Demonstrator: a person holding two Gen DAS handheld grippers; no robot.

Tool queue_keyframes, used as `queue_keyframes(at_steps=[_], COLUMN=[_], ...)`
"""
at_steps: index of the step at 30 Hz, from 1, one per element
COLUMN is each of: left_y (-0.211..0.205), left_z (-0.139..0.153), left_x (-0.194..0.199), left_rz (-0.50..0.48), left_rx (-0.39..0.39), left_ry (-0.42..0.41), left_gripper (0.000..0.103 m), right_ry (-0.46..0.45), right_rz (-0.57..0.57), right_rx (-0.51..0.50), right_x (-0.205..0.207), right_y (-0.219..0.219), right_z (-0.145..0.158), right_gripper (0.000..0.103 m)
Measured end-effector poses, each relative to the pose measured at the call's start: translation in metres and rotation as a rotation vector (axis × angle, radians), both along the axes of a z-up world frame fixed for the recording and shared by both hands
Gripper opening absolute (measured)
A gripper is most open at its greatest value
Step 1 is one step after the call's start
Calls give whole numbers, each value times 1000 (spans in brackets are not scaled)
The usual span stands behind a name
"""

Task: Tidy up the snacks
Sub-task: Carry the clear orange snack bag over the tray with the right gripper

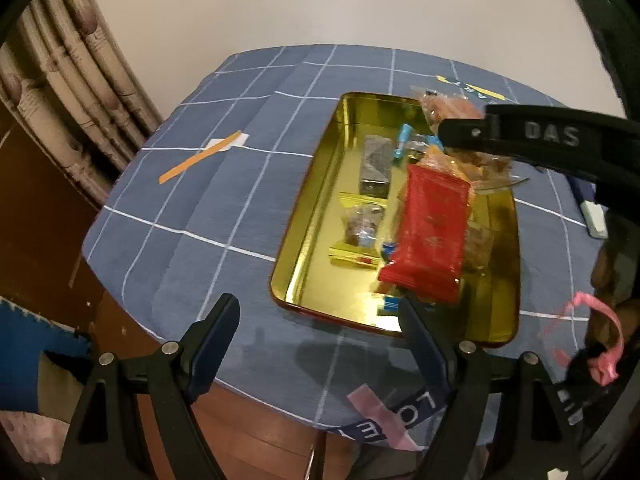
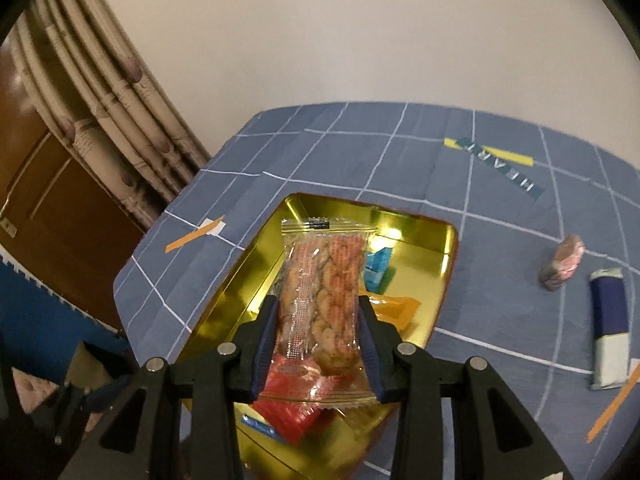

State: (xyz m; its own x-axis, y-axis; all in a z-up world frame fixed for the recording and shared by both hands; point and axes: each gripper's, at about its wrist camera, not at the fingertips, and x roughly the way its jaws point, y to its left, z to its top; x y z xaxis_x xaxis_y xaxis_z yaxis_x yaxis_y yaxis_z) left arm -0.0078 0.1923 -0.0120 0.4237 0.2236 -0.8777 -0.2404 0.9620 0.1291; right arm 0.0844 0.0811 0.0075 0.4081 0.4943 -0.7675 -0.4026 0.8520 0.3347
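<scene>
A gold tin tray (image 1: 320,216) lies on the blue checked tablecloth and holds several snacks, among them a red packet (image 1: 430,232) and a grey bar (image 1: 376,164). My right gripper (image 2: 318,312) is shut on a clear packet of twisted crackers (image 2: 324,292) and holds it above the tray (image 2: 244,280). The same gripper shows in the left wrist view (image 1: 452,132), over the tray's far right part. My left gripper (image 1: 320,316) is open and empty near the tray's near edge.
On the cloth right of the tray lie a pink wrapped sweet (image 2: 564,262) and a blue and white bar (image 2: 610,324). Orange tape strips (image 1: 200,158) mark the cloth. A curtain (image 1: 68,92) and a wooden door stand at the left. The table edge is near.
</scene>
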Motion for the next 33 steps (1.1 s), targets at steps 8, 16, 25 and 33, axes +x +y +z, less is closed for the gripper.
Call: queue_keyframes(at_steps=[8,16,25,33], left_y=[9,12,18,24], left_z=[1,-3,-7,-10], left_x=[1,3,4,5], left_rz=[36,40,55,79], left_rx=[1,7,-2,-18], left_ry=[-3,12,30,37], left_gripper=[79,79,79,79], right_ry=[30,64,99,130], right_rz=[5,-5,-2,-3], right_rx=[-35,-40,-39,12], right_x=[16,32,38,41], right_y=[27,42,58,64], right_z=[-13,-22,-30,-32], right_gripper=[39,39,39,40])
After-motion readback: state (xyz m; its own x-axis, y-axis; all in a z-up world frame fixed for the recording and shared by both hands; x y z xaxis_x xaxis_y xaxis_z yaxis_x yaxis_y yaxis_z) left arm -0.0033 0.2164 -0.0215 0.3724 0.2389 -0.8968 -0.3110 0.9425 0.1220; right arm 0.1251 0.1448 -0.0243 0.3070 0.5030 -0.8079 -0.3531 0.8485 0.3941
